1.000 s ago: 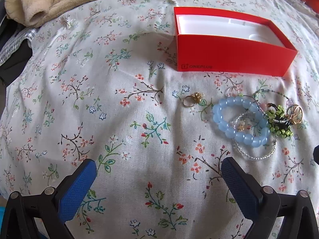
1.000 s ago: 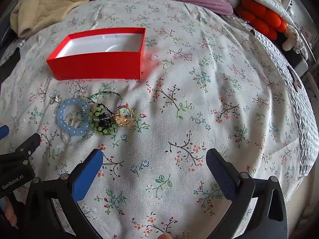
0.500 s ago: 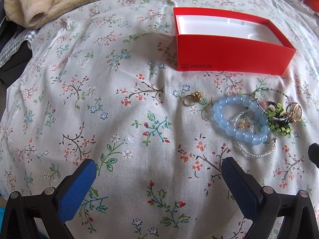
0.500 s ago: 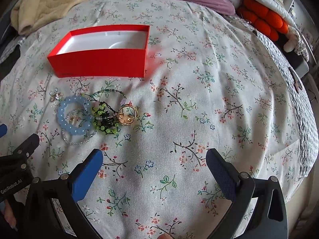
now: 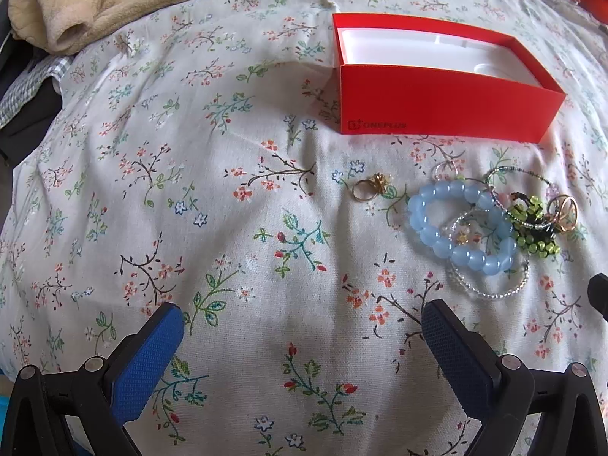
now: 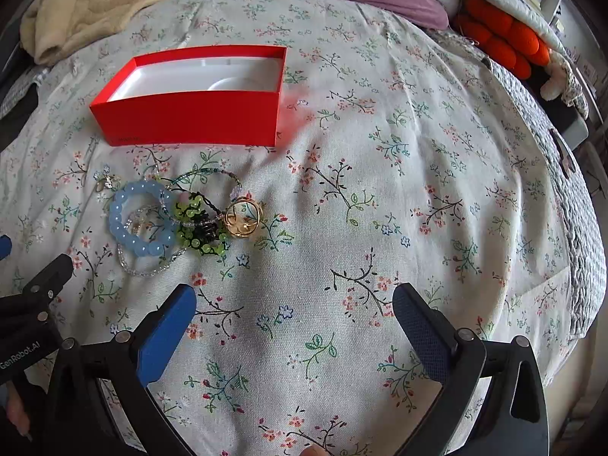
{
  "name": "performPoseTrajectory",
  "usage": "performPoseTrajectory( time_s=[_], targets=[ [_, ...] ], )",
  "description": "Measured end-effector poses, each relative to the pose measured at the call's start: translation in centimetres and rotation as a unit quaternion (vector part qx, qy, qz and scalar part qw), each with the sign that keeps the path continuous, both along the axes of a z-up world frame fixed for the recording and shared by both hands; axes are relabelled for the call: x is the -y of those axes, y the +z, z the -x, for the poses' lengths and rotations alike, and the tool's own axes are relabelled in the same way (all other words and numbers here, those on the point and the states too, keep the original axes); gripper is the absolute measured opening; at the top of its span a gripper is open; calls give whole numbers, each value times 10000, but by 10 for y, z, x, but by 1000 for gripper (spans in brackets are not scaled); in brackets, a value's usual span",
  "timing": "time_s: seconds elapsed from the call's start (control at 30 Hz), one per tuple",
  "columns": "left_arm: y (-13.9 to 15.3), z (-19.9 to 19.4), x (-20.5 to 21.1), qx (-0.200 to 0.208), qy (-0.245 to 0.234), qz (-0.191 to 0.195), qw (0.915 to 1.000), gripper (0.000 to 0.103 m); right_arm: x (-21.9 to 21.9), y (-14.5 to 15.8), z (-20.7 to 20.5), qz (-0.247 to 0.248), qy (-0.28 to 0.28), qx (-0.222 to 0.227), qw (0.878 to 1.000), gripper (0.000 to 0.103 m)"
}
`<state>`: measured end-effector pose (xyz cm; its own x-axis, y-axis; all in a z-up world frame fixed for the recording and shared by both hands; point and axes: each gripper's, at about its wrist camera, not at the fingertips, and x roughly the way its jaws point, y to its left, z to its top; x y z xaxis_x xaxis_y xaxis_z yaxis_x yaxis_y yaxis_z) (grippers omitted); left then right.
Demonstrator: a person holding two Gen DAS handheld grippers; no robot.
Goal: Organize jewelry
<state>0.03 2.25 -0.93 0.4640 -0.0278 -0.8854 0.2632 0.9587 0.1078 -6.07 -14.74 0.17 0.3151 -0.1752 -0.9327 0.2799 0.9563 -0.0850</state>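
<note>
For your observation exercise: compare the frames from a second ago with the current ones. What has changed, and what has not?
Only the right gripper moved: it eased forward, so the red box and jewelry pile sit slightly nearer in its view. Nothing was grasped or released. The left gripper barely shifted; both stay open, box empty, jewelry on the bedspread.

We saw both wrist views looking forward and down over the bed (image 5: pixel 228 228), low and close. Both shared the red box (image 5: pixel 448 110) (image 6: pixel 190 117) and jewelry pile (image 5: pixel 482 228) (image 6: pixel 171 220): right of frame in one, left in the other.
</note>
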Motion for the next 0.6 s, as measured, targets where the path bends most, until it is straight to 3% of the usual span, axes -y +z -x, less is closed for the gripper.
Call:
performPoseTrajectory(
  time_s=[0.6],
  targets=[
    [-2, 2, 0, 21, -21, -32, 10000, 103, -1, -1, 0, 6, 1, -1, 10000, 103]
  ],
)
